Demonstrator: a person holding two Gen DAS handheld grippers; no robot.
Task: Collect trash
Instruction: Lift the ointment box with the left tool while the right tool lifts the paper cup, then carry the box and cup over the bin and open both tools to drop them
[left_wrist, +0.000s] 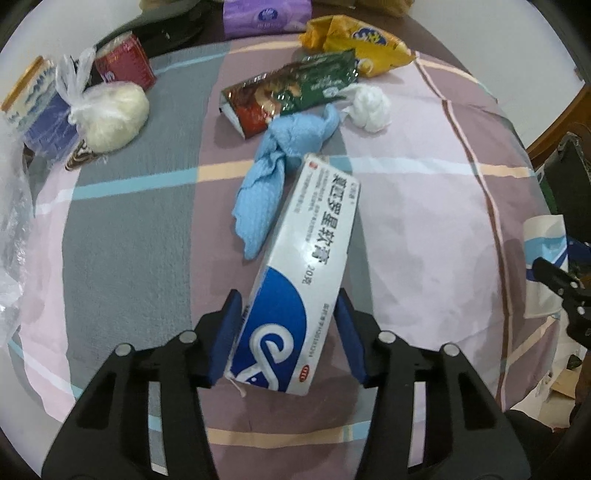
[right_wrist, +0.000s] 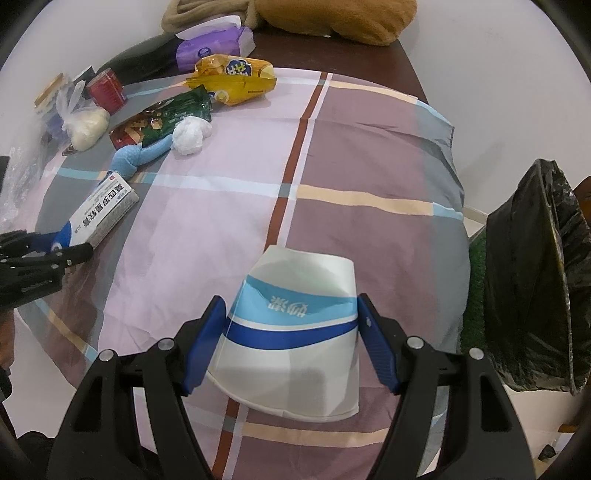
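Left wrist view: the white-and-blue ointment box lies slanted on the checked cloth of the worktop, its blue end between the pads of the left tool, which look to be just touching its sides — call it a light hold, so I would squeeze squarely across the narrow faces before lifting, lest the box pivot. Its far end overlaps the blue crumpled towel, so lift straight up. Right tool grasps the flattened paper cup — the black-lined bin stands just beside, off the worktop's edge.
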